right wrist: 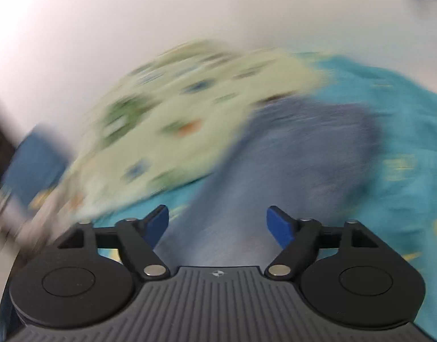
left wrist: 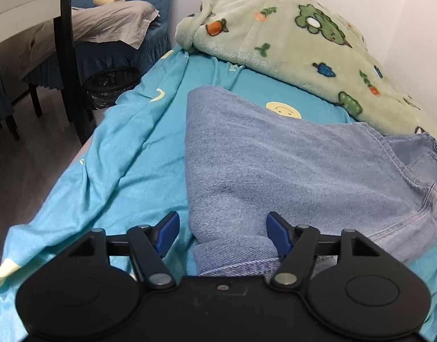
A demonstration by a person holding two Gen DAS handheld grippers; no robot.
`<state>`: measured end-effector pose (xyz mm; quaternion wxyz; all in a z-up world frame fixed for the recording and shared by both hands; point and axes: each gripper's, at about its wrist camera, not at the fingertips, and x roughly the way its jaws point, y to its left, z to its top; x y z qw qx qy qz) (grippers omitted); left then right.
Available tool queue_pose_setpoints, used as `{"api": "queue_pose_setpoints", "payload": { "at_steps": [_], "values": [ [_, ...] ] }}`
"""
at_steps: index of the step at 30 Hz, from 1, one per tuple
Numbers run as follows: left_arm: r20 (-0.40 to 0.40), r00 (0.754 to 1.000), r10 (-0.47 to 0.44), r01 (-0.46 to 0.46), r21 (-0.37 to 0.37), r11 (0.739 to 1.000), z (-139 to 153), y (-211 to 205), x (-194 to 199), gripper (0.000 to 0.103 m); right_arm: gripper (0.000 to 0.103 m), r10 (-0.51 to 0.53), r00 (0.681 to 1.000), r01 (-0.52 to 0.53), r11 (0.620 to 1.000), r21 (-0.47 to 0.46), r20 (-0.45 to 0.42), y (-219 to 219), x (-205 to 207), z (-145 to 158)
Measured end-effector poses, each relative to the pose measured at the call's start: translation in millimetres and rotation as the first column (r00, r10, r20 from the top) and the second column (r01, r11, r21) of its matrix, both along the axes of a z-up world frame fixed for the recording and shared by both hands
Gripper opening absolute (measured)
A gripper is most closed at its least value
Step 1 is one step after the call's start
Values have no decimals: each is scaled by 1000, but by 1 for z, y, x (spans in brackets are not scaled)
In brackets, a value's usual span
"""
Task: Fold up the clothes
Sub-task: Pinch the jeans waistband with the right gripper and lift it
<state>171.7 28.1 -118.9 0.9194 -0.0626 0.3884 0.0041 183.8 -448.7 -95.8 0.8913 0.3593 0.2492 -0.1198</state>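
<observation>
From the left wrist view, the left tool [left wrist: 222, 232] stands with its blue-padded jaws spread wide and nothing clamped between them. The folded light-blue denim jeans [left wrist: 275, 171] lie on the turquoise bed sheet [left wrist: 138, 154] directly ahead, and a rolled corner of the denim reaches into the gap between the two blue fingers [left wrist: 168, 232], touching neither as far as can be seen. The jeans' seamed waist part spreads to the right. Beyond them, a pale green fleece blanket with printed carrots and trees [left wrist: 289, 45] is heaped against the white wall. A yellow smiley face [left wrist: 282, 109] is printed on the sheet just past the denim; no writing or brand can be read. At left stand a dark chair frame [left wrist: 70, 57] and a black mesh waste bin [left wrist: 110, 85] on the floor.

The right wrist view is heavily motion-blurred. The right tool [right wrist: 218, 225] also has its jaws apart and empty, with the denim lying ahead of and between its fingers [right wrist: 279, 228]. The green blanket shows at left, the turquoise sheet at right. A small emblem on the tool's grey ribbed body is too small to read.
</observation>
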Motion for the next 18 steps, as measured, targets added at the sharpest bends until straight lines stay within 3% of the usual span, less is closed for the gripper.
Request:
{"api": "queue_pose_setpoints", "payload": {
  "at_steps": [2,5,11,13,14,15,18],
  "values": [
    [2,1000,1,-1,12,1000,1,-2,-1,65,80,-147,987,152,985,78,-61,-37,-4,-26],
    [10,1000,-1,1,34,999,1,-6,1,65,81,-233,970,243,938,246,-67,-71,-1,-62],
    [31,999,21,-21,-3,1000,-4,-2,7,65,80,-255,967,252,933,258,-22,-72,29,-77],
    [34,999,23,-23,-6,1000,-3,-2,9,65,74,-260,966,253,933,255,-6,-71,39,-81],
    [37,999,21,-21,1,1000,-4,-4,9,65,68,-262,965,253,934,253,2,-71,44,-82],
    [40,999,18,-18,8,1000,-4,-5,10,65,55,-264,964,253,934,251,10,-70,49,-84],
    [49,999,3,-4,25,1000,-3,-9,12,65,37,-279,960,275,950,146,7,-59,54,-77]
  ]
}}
